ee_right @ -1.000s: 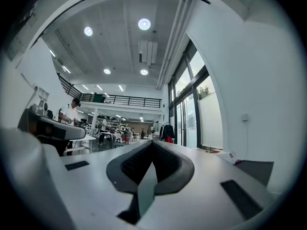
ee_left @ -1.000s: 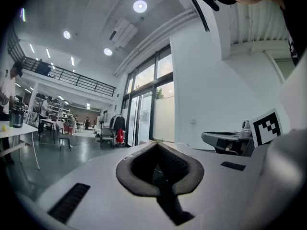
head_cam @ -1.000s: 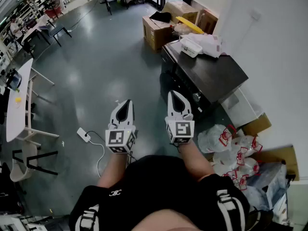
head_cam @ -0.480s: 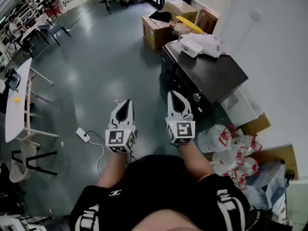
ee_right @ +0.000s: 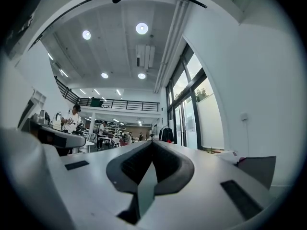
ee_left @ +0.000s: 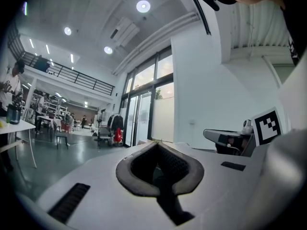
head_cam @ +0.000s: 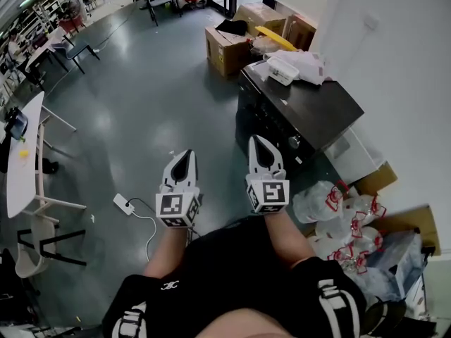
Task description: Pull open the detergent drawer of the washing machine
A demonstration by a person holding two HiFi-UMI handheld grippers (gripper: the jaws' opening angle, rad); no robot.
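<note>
Two grippers are seen, left gripper (head_cam: 186, 152) and right gripper (head_cam: 258, 139), both clenched on nothing. One washing machine (head_cam: 318, 113) is topped with white packages (head_cam: 299, 65).

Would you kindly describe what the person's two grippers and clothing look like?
The left gripper and right gripper are matching white shells that taper to a point. Dark ribbed pads line a teardrop-shaped hollow between the jaws. Each has a white marker cube at its rear, printed with black square patterns. The person wears a black top with small white lettering.
</note>
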